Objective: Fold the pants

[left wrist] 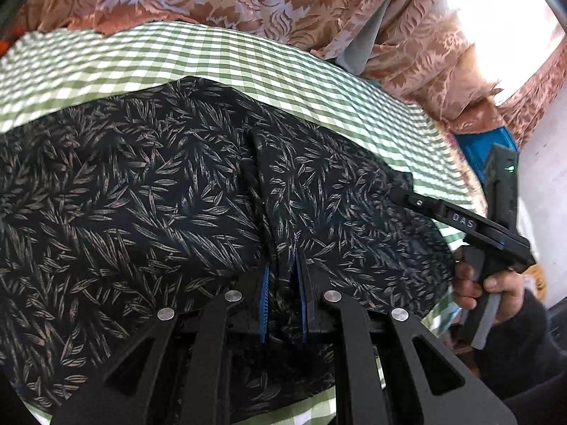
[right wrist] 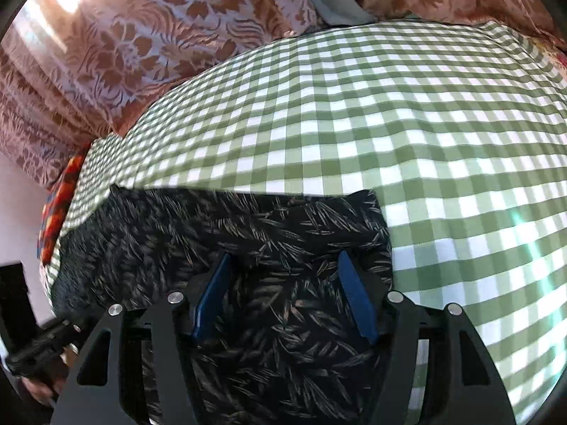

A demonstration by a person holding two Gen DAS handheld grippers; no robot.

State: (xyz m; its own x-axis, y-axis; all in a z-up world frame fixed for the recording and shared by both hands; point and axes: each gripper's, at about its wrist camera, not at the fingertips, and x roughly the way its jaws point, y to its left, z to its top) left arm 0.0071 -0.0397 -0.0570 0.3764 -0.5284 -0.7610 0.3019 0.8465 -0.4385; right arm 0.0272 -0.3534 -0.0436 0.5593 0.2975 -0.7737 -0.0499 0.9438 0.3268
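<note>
Your left tongs (left wrist: 283, 304): blue pads nearly together, clenched on a raised fold of the black leaf-print fabric pants (left wrist: 149, 194). Your right tongs (right wrist: 285, 297): pads spread wide, released, hanging over the same pants with cloth visible between them; contact can't be told. The left-wrist view shows your right hand (left wrist: 485, 279) on the right tool's handle, its tip at the pants' right edge. Pants lie on the green-and-white checked cloth (right wrist: 407, 124) covering the tabletop. Behind it hangs an orange floral-pattern curtain (right wrist: 141, 35), backlit.
</note>
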